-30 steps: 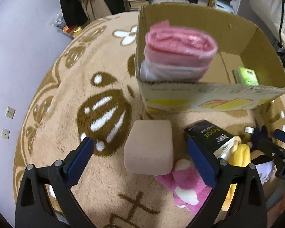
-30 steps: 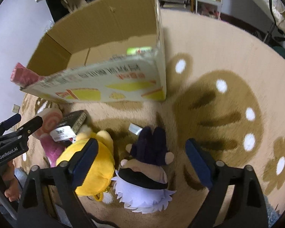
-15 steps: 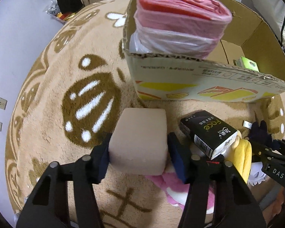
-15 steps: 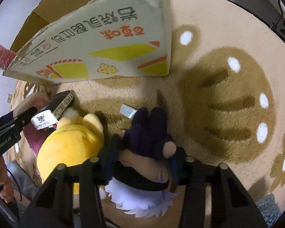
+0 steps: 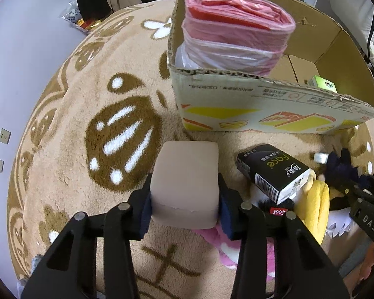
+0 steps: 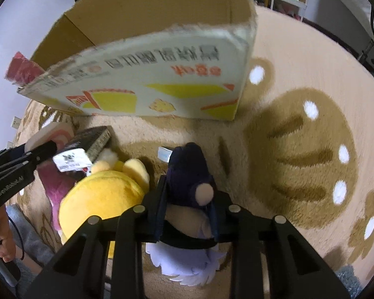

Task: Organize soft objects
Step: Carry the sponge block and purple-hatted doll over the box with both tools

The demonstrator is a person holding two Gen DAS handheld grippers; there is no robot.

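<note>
A: Change since one second back: both tools were spread wide then; both have since closed onto a soft item each.

B: Left side first?

A: Left tool (image 5: 184,205) is clamped on the beige foam block (image 5: 187,182), blue pads pressed flat against its two sides. The block is a rounded cuboid with a matte, slightly pitted surface and a rough seam along its near lower edge. It sits on the rug (image 5: 74,114), in front of the near left corner of the cardboard box (image 5: 249,104).

B: Right side?

A: Right tool (image 6: 187,210) grips the dark-haired plush doll (image 6: 190,186): navy felt hair, peach face, a pale lilac jagged fringe at its base. It lies on the rug (image 6: 299,149), near the box's (image 6: 162,84) right front corner.

B: Neighbours?

A: Just beside the doll is a yellow plush (image 6: 104,199), fleecy and domed. A glossy black tissue pack (image 5: 274,172) rests tilted across it. Pink plush (image 5: 239,249) lies under the pile, its outline mostly hidden.

B: The box itself?

A: Corrugated, with ragged cut rims and yellow and orange print outside. In its left end is a roll of pink and clear plastic bags (image 5: 236,35), crinkled and shiny. A green packet (image 5: 324,84) sits on the box floor at the right.

B: The rug?

A: Deep-pile tan with brown and white motifs.
</note>
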